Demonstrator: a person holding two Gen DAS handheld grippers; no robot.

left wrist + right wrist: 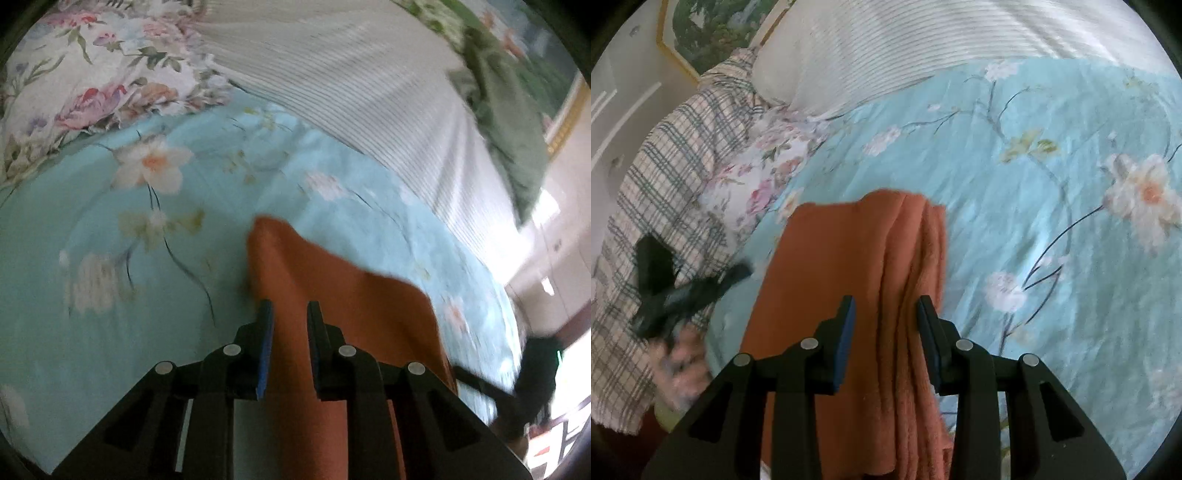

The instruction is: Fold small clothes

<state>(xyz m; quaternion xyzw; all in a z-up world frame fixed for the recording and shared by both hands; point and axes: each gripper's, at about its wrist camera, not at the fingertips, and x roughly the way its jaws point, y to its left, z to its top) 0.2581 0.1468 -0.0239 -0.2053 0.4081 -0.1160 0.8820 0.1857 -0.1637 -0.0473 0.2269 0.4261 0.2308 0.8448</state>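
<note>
An orange-brown cloth (332,288) rises off the light blue flowered bedspread (147,240) and runs back between the fingers of my left gripper (290,314), which is shut on it. In the right wrist view the same cloth (849,251) hangs in thick lengthwise folds over the bedspread (1034,184). My right gripper (886,306) is shut on that bunch of folds. The left gripper (676,291) also shows there as a blurred black shape at the left, with a hand below it. The right gripper (517,384) is a dark blur at the lower right of the left wrist view.
A white striped cover (351,74) lies at the far side of the bed. A floral pillow (92,74) and a green cloth (509,129) flank it. A plaid cloth (665,177) lies at the bed's left edge, below a framed picture (713,29) on the wall.
</note>
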